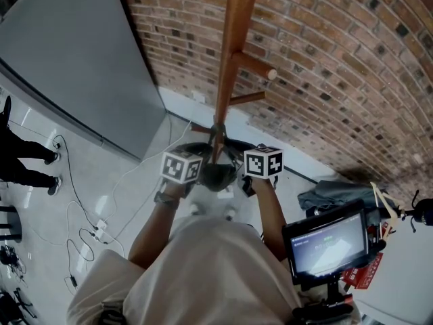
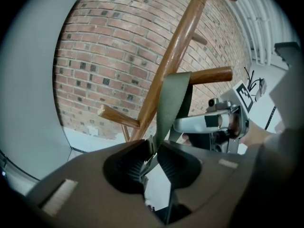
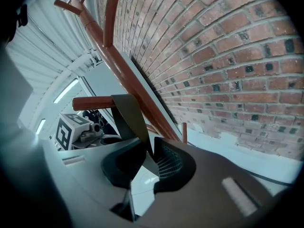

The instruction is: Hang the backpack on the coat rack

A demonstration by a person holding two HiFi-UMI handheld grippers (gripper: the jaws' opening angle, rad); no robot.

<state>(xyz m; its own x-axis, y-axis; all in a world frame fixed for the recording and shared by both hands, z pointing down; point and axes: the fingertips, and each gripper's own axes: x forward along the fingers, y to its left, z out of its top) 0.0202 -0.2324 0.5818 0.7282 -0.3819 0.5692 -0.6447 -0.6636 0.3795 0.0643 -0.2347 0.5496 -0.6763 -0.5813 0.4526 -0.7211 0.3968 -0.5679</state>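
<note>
The wooden coat rack (image 1: 233,39) stands against the brick wall. An olive backpack strap (image 2: 173,99) is looped over one of its pegs (image 2: 209,75) and runs down into my left gripper (image 2: 153,148), whose pads pinch the strap and a metal buckle. The same strap (image 3: 126,115) hangs over that peg (image 3: 90,102) and tapers down between the pads of my right gripper (image 3: 151,151), which stand apart with floor showing through the gap. In the head view the dark backpack (image 1: 216,176) hangs between the two marker cubes, close to the pole.
A lower peg (image 2: 118,116) juts out left of the pole. A grey panel (image 1: 74,59) leans at the left, cables (image 1: 95,229) lie on the floor, a monitor rig (image 1: 328,242) and grey cloth (image 1: 331,195) sit at the right. A person's legs (image 1: 27,161) show far left.
</note>
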